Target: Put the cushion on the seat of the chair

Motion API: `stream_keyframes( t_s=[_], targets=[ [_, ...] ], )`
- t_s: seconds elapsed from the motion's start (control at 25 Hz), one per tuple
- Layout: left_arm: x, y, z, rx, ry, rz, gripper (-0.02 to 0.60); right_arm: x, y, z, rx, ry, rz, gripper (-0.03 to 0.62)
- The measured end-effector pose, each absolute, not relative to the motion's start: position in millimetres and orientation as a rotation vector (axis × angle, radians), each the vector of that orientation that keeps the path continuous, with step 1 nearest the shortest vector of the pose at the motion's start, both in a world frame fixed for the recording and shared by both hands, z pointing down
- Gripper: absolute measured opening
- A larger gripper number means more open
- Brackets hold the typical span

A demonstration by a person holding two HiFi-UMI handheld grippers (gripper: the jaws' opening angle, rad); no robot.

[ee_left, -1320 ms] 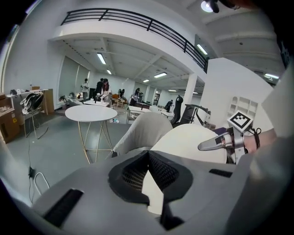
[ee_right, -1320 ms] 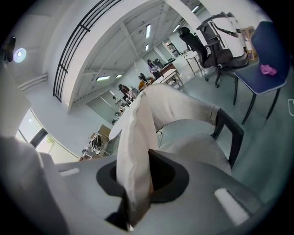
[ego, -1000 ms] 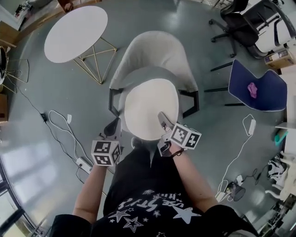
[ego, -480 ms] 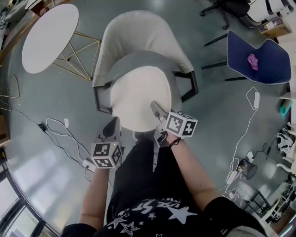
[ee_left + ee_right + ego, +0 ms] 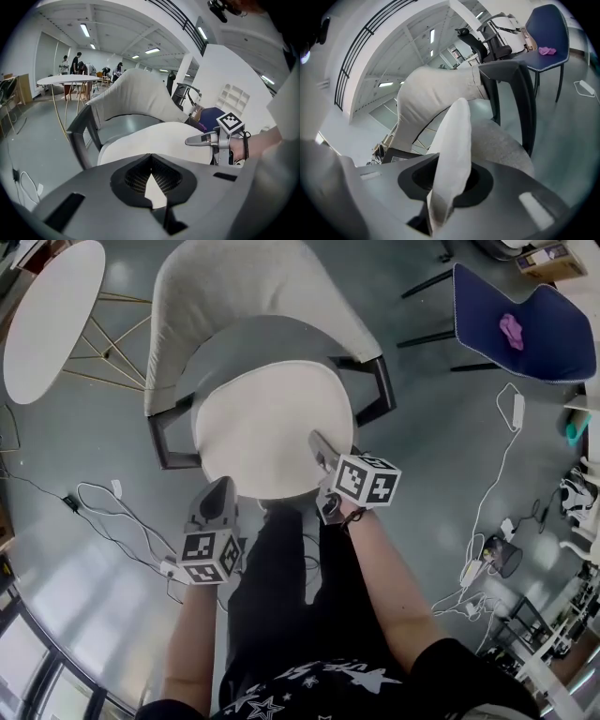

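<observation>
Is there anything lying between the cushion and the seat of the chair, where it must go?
Nothing visible does. The cushion is over the seat; the part of the seat that shows is bare, and the rest is hidden under the cushion.

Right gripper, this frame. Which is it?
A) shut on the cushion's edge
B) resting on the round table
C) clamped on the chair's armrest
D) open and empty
A: in the right gripper view, the right gripper has its jaws pinched on the edge of the white cushion, which stands up between them.
</observation>
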State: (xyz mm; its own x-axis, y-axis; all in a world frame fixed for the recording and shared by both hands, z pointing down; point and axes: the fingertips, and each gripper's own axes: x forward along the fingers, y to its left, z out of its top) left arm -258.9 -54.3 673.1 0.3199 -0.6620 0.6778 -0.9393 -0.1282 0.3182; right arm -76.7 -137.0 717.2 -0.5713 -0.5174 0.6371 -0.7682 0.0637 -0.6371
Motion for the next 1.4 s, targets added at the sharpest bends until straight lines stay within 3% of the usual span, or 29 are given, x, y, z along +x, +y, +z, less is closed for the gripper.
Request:
stream_keyframes(
  t_s=[0.48, 0.84, 1.4],
  targets=[
    [-235.4, -59.2, 704.7, 1.860, -1.352, 0.582, 0.008, -42.0, -150.4, 774.7, 1.366, -2.014, 1.409, 0.168],
    [-210.1, -71.7, 706.3, 1.889, -1.296, 0.600, 0.008, -26.6, -141.6, 801.7, 1.390, -1.884, 1.395, 0.435],
    [-216.7, -79.0, 700.0, 1.887, -1.326, 0.569, 0.008, 10.1, -128.0, 768.8, 1.572, -1.821, 1.308, 0.436]
  ],
)
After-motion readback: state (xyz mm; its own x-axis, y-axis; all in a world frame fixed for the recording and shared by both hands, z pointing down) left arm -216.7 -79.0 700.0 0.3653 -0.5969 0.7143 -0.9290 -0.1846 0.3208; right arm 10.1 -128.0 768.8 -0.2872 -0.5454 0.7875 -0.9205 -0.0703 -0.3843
